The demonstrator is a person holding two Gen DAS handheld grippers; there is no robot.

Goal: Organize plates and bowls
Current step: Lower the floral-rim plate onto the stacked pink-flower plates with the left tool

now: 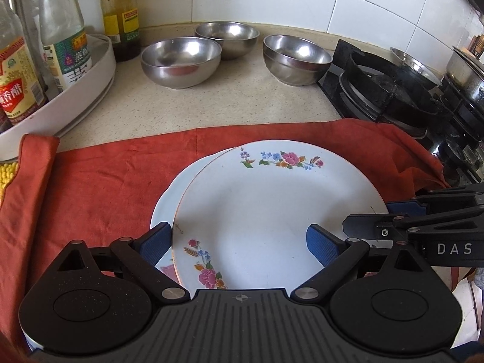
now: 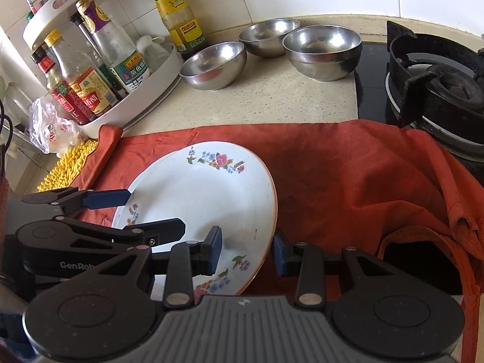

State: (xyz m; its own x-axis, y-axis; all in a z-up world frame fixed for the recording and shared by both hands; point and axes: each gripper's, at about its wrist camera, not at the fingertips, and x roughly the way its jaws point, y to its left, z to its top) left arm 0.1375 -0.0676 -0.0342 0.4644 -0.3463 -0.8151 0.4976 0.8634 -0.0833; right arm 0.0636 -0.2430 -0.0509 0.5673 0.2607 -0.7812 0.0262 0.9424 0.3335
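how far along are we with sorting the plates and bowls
Partly done. The top plate already lies on a second plate on the red cloth, slightly off-centre. Both the left gripper and right gripper are open around the top plate's edges. Three steel bowls stand separately on the counter, unstacked.

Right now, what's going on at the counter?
Two floral plates are stacked, slightly offset, on the orange cloth. Both grippers sit at the top plate, jaws open: the left gripper straddles its near-left rim, and the right gripper straddles the right rim. The lower plate peeks out on the left. Three steel bowls wait, unstacked, behind.
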